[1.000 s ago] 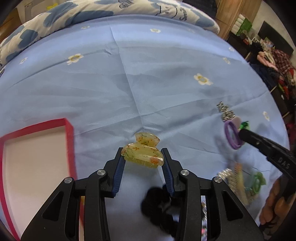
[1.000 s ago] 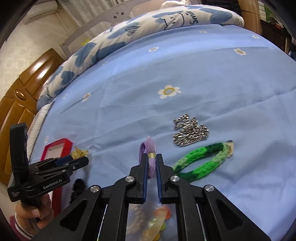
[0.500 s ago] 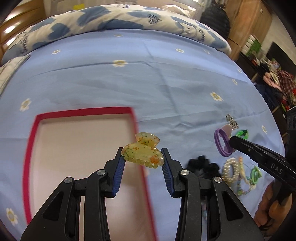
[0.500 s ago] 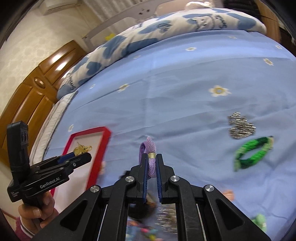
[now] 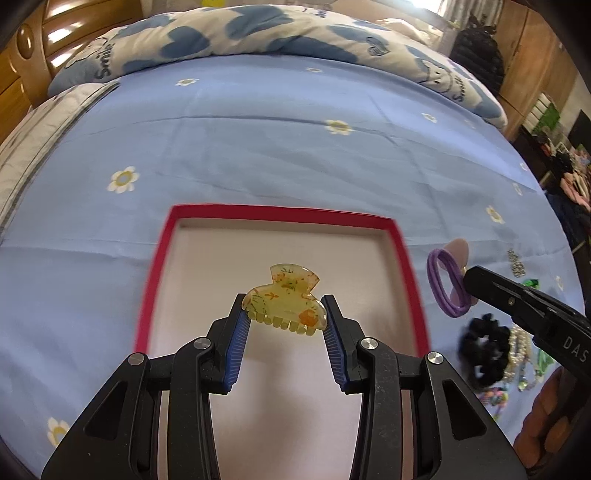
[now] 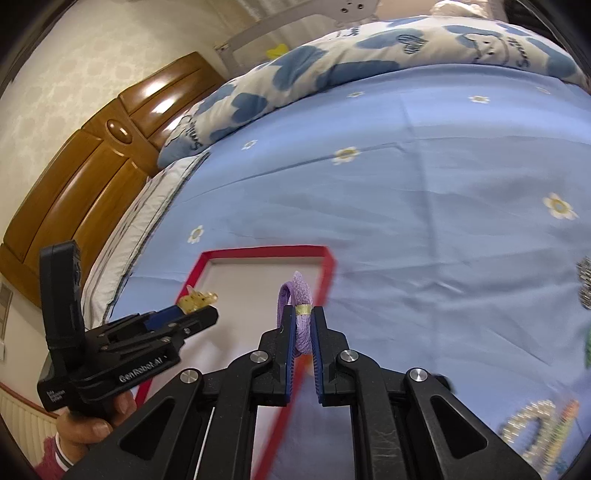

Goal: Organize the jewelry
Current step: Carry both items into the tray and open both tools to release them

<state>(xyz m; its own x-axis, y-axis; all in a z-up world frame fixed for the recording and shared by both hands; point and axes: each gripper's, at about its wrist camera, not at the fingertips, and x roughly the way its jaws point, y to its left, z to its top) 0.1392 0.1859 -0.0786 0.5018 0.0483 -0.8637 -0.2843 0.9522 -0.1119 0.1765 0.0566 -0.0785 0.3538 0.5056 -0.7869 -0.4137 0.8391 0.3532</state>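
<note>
Fig. Both grippers loaded, above a red-rimmed tray.

L gripper [image 5: 284, 314]: jaws part-open, blue pads pressing either end of a translucent yellow claw clip [image 5: 284, 302] w/ orange-green floral print; teeth point down toward the camera. Clip hangs over the tray's pale floor, not touching it.

R gripper [image 6: 303, 325]: jaws nearly closed, pinching a lilac hair tie [image 6: 297, 295] at its gold band; loop stands upright above the fingertips. In the L wrist view the same tie shows at 3 o'clock of the clip, just outside the tray's right rim.

Tray [image 5: 280, 212]: shallow, rectangular, red rim, off-white inside, lying flat on a light-blue sheet [image 5: 258, 147] w/ small daisy print. In the R wrist view the tie sits over the tray's right rim; the L gripper, held in a hand [image 6: 92, 424], enters from 8 o'clock.

Loose items, L wrist view, 3–4 o'clock of tray: black scrunchie [image 5: 484, 350], pearl bracelet [image 5: 519, 354], silver chain [image 5: 515, 262], green bits at the edge, too blurred to name.

12 o'clock: blue-and-white quilt [image 5: 258, 33]. Wooden headboard [image 6: 74, 177] at 10 o'clock in the R wrist view.
</note>
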